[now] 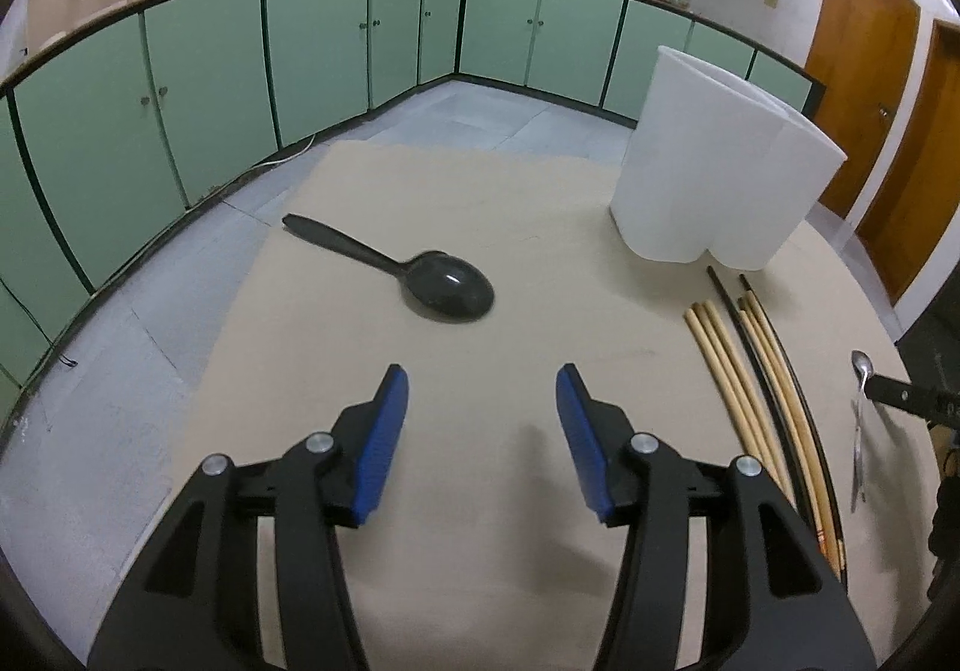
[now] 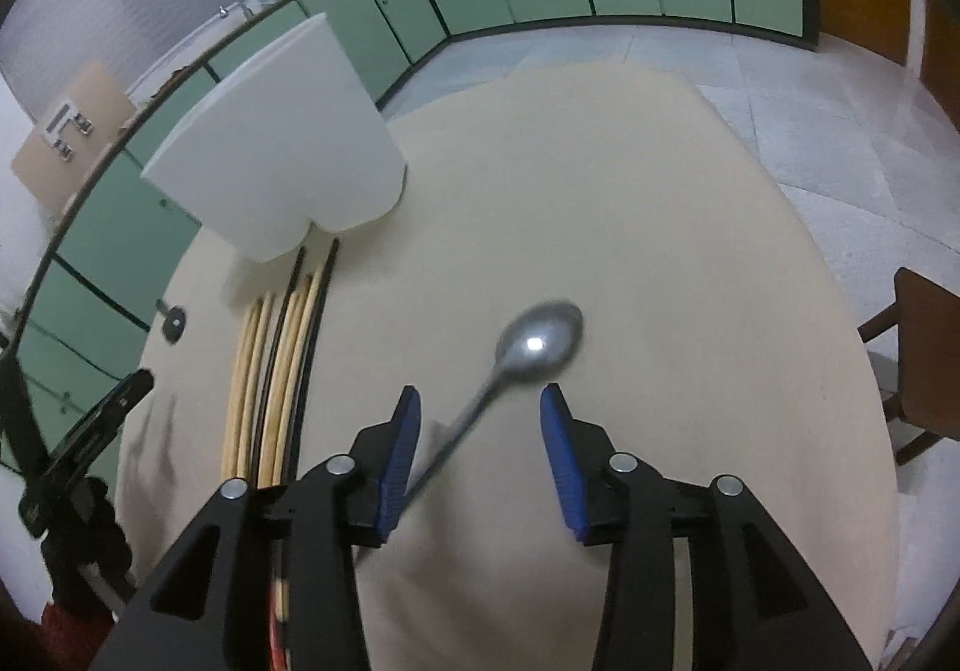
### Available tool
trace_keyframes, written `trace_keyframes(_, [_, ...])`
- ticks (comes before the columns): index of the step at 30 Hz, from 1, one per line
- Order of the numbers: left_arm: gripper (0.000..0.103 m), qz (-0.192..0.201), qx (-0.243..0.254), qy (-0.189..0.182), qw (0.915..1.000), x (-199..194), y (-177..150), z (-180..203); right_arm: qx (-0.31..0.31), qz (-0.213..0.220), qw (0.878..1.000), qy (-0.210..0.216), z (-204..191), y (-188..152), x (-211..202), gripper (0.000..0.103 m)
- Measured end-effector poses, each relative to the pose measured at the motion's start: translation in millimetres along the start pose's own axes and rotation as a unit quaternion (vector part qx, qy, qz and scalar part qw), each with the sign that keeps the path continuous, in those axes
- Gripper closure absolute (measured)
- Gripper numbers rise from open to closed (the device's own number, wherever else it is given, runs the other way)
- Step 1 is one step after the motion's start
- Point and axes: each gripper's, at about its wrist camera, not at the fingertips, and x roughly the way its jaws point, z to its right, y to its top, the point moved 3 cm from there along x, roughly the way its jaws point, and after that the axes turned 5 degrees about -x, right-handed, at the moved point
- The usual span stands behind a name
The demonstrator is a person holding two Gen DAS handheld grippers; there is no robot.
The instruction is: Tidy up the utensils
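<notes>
A black plastic spoon (image 1: 420,275) lies on the beige table (image 1: 480,179), a little ahead of my left gripper (image 1: 482,374), which is open with nothing between its blue pads. In the right wrist view a metal spoon (image 2: 540,344) lies bowl-forward. Its handle runs back between the jaws of my right gripper (image 2: 480,392), close to the left pad. Those jaws stand apart and do not press on it. Several wooden and black chopsticks (image 1: 756,383) lie side by side between the two grippers. A white utensil holder (image 1: 720,173) stands just beyond the chopsticks.
Green cabinets (image 1: 210,89) line the far walls across a grey tiled floor. A wooden chair (image 2: 924,347) stands off the table's right side. The table's edge drops away on the left of the left wrist view.
</notes>
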Motion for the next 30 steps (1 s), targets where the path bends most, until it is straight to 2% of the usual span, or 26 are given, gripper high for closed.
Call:
trace_keyframes(4, [0.049, 0.004, -0.006, 0.015, 0.9999, 6, 23, -17, -0.018, 0.008, 1.000, -0.021, -8, 11, 12, 0.060])
trace_keyframes(10, [0.048, 0.000, 0.027, 0.037, 0.9989, 28, 63, -46, -0.042, 0.017, 0.998, -0.040, -11, 16, 18, 0.063])
trace_keyframes(13, [0.046, -0.001, 0.022, 0.032, 0.9992, 36, 79, -56, -0.050, 0.024, 0.997, -0.047, -13, 15, 20, 0.062])
trace_keyframes(17, [0.045, -0.025, -0.001, 0.025, 0.9994, 59, 93, -64, -0.055, 0.026, 0.997, -0.055, -17, 16, 22, 0.060])
trace_keyframes(20, [0.047, -0.050, -0.016, 0.038, 0.9979, 73, 93, -70, -0.061, 0.026, 0.996, -0.058, -19, 17, 23, 0.059])
trace_keyframes(23, [0.050, -0.079, -0.013, 0.032, 0.9963, 79, 85, -68, -0.062, 0.027, 0.996, -0.058, -19, 17, 23, 0.059])
trace_keyframes(26, [0.050, -0.084, 0.018, 0.043, 0.9954, 75, 74, -59, -0.059, 0.027, 0.996, -0.056, -19, 18, 22, 0.059])
trace_keyframes(30, [0.052, -0.098, 0.014, 0.028, 0.9947, 62, 63, -53, -0.051, 0.027, 0.997, -0.052, -17, 18, 21, 0.059])
